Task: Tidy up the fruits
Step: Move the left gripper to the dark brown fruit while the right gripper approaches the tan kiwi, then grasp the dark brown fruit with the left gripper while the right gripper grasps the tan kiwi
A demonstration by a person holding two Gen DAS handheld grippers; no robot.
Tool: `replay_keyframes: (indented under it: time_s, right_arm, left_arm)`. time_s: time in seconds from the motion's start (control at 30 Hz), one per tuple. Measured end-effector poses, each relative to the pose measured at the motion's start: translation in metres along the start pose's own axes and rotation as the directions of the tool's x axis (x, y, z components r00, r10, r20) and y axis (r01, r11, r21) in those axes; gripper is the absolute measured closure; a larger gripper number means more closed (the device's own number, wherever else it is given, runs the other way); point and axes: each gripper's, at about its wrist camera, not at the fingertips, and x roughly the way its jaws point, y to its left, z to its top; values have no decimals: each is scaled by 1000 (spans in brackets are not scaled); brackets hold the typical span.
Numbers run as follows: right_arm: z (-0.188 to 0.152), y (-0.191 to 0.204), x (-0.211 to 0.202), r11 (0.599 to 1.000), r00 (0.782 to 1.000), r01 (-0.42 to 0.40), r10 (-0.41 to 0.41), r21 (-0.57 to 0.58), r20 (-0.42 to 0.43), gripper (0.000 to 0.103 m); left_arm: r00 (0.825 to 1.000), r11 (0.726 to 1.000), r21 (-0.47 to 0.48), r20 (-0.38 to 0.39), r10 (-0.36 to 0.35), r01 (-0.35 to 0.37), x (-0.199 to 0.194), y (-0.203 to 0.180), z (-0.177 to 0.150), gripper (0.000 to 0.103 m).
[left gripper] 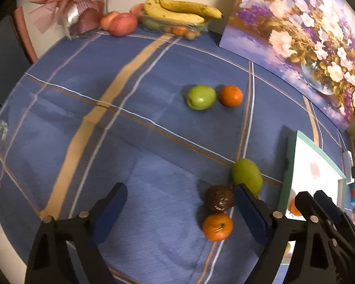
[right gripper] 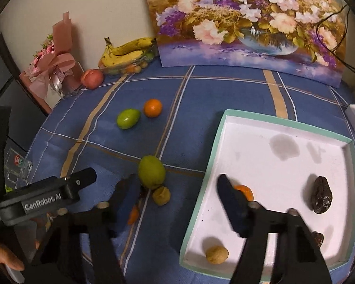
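Observation:
Loose fruit lies on the blue checked tablecloth (left gripper: 130, 142). A green fruit (left gripper: 201, 97) and an orange (left gripper: 231, 95) lie mid-table. Nearer, a green fruit (left gripper: 247, 175), a dark brown fruit (left gripper: 219, 198) and an orange (left gripper: 217, 226) cluster by my left gripper's right finger. My left gripper (left gripper: 179, 203) is open and empty. My right gripper (right gripper: 177, 201) is open and empty over the left rim of the white tray (right gripper: 284, 123). The tray holds an orange (right gripper: 245, 191), a yellow-brown fruit (right gripper: 217, 254) and a dark fruit (right gripper: 321, 197).
At the back stand a dish of bananas (right gripper: 125, 52), an apple (right gripper: 92, 78), a pink bouquet (right gripper: 52, 66) and a flower painting (right gripper: 248, 23). A small yellow fruit (right gripper: 161, 196) lies by the tray. A glass mug (right gripper: 19, 168) sits at the left edge.

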Motion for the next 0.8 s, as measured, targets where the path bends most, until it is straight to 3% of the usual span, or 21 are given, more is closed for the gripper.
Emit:
replay_keyframes:
  time_s: [0.1,0.27,0.43,0.6,0.8]
  right_arm:
    - [3,-6,4,1000,1000,-4,4,19,-8,41]
    - [7,-13,12,999,1000,-16,17,37,-24,47]
    - [7,-15,21,999,999,-27,29,47,-46,50]
    - [6,-11,26,998,998,-38,41,45,-57,53]
    - [4,-6,30,998,996,-46,48,31,-76,59]
  left_arm:
    - [999,1000,-9,-33,0,0,10,-4,2,23]
    - [997,1000,13,-73,-16,17,24,-12,0,24]
    - [993,998,39,-110,-52,57,33,-23,-2,37]
    - [981,989,42,-141,-131,138,39,-33,-5,63]
    - [978,988,5,-142,-150,153,39,-26,-3,65]
